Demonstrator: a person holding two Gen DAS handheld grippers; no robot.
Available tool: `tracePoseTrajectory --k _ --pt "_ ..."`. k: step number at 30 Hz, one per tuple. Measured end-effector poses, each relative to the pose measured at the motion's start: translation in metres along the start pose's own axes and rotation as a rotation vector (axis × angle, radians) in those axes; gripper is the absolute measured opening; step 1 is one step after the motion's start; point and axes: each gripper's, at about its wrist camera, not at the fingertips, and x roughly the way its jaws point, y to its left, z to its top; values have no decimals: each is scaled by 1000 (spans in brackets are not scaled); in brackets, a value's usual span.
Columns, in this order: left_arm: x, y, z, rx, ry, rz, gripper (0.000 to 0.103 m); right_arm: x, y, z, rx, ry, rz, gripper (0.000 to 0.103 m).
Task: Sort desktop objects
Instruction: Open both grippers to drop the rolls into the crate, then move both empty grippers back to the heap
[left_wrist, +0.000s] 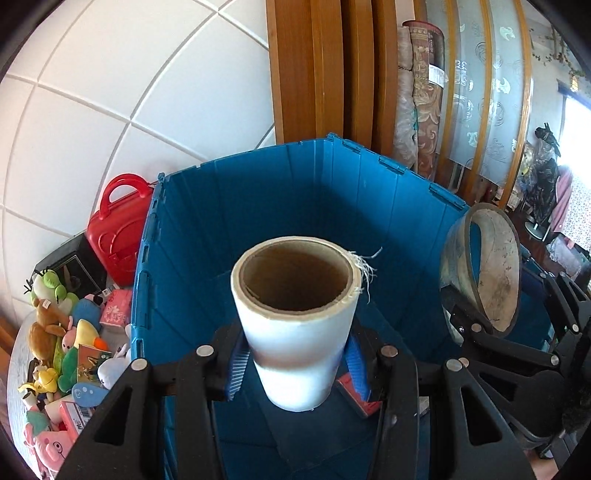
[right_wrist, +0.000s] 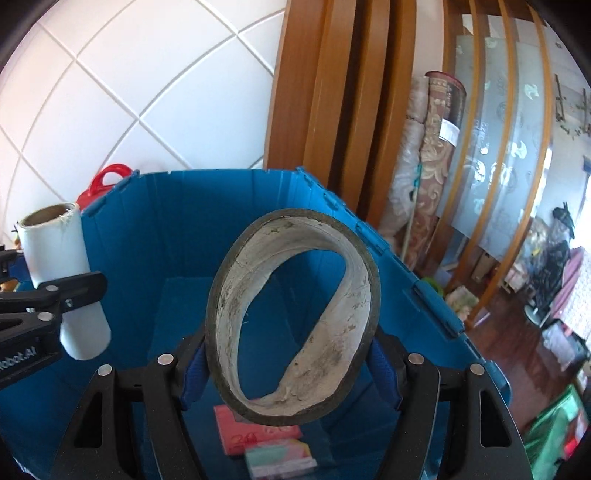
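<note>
Crate: a big blue plastic crate (left_wrist: 280, 192) stands open against a tiled wall, and both grippers hang over its mouth.

Already in the crate: a pink box (right_wrist: 236, 432) and a smaller pale packet (right_wrist: 280, 459) lie on the floor of it, so some sorting looks done.

Left on the desk: a heap of soft toys (left_wrist: 62, 332), small pink cartons (left_wrist: 116, 312) and a red case (left_wrist: 118, 236) sit outside the crate on its left side; judging by that pile, most of the task remains.

Roll: a white roll on a cardboard core (left_wrist: 295, 317) is upright above the crate interior, not yet released.

Left gripper: the left gripper (left_wrist: 295, 363) has its fingers closed against the sides of the roll, blue pads (left_wrist: 238, 363) pressing it from both sides.

Ring: a worn, flattened ring with a dark edge (right_wrist: 291, 314), perhaps an old tape roll, is held tilted over the crate, to the right of the roll.

Right gripper: the right gripper (right_wrist: 290, 369) clamps the ring at its lower part, fingers narrowed onto it and squeezing it out of round.

Step in hand: both items seem ready to be dropped in; opening the fingers should let them fall clear of the walls.

Small risk: the roll may land on the pink box and tip.
</note>
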Motion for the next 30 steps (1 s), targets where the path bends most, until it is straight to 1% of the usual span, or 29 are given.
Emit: tracePoseTrajectory --k 2,3,4,5,7,9,13,15,17,19,20,21,22,25,30 --pt "1 1 -1 3 8 10 45 1 0 -1 1 12 -8 73" --pt "1 1 -1 3 12 15 47 1 0 -2 3 17 -10 73" --pt "0 2 -2 2 13 17 52 1 -1 -2 4 21 -12 73" --pt "-1 2 -2 1 11 20 55 4 -4 -2 5 25 -18 74" --pt "-3 4 -4 -1 4 21 62 4 -7 -3 10 25 -26 79" --pt "-5 5 -6 0 1 24 65 1 -9 -2 12 14 -35 88" --pt "-13 11 -10 -11 -3 20 65 -10 -10 -2 10 -6 -48 95" --pt "-22 17 -15 -20 -18 12 65 -18 -8 -2 11 -24 -59 102" --pt "-33 25 -20 -23 -36 7 67 -29 -3 -3 17 -38 -65 103" --pt "-49 34 -26 -20 -66 12 71 -43 4 -4 24 -55 -60 103" --pt "-57 38 -30 -17 -84 19 74 -50 9 -4 28 -65 -59 103" --pt "-67 43 -35 -13 -104 26 81 -58 15 -5 30 -77 -54 103" --pt "-75 49 -40 -7 -120 35 83 -65 21 -6 31 -87 -47 103" --pt "-99 69 -54 -13 -158 65 83 -89 45 -7 22 -124 -9 103" --pt "-126 118 -78 -59 -171 96 84 -120 94 -4 -7 -182 63 103"
